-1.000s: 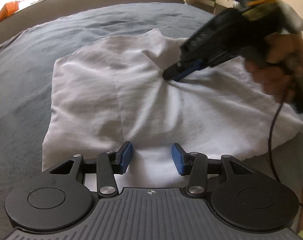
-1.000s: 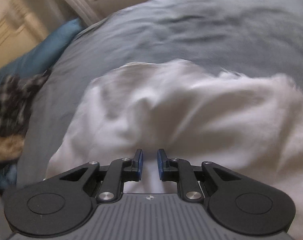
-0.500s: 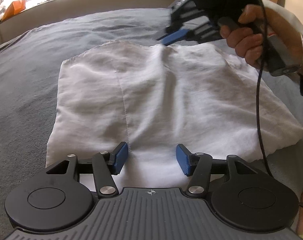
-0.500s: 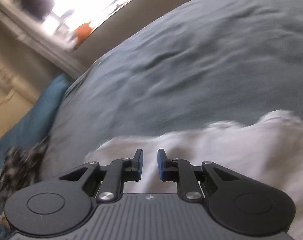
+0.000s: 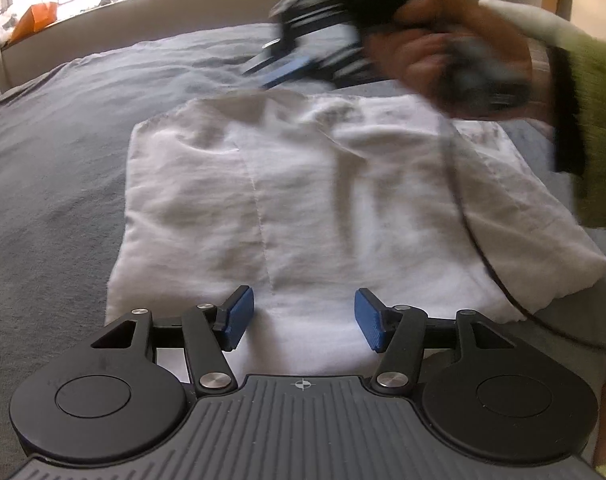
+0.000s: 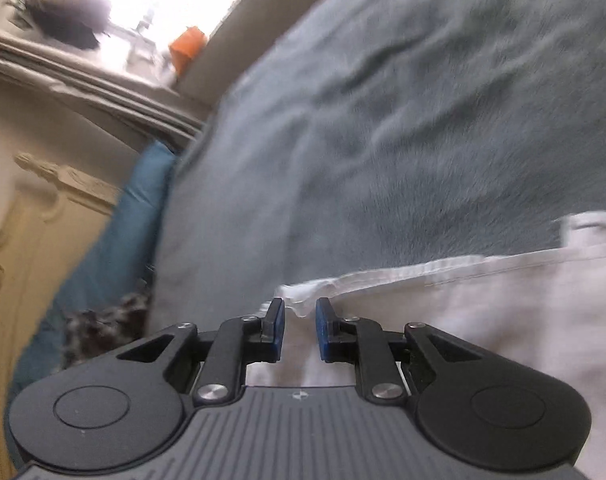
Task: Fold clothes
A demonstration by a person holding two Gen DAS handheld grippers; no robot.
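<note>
Garment: white cloth (image 5: 323, 208) lies spread on grey bed cover (image 5: 55, 168), roughly rectangular, a stitched seam running far-to-near through the middle; near edge sits under the L gripper.

Change over last sec: R gripper (image 5: 291, 68) was pressing into the cloth's centre, bunching wrinkles round its tips; now it's lifted off and sits blurred above the far edge, toward the window end of the bed. Centre pucker gone, cloth lies flatter.

R wrist view: R gripper's pads narrowly apart, nothing between them, hemmed far edge (image 6: 423, 272) just ahead of the tips.

L gripper (image 5: 303, 316): jaws wide apart, empty, low over the near edge, barely shifted.

Reading: looks like smoothing done, R lining up on far hem. Prob a grab to fold far edge toward near, not settled. Fold stage unclear; cloth may already be doubled.
</note>
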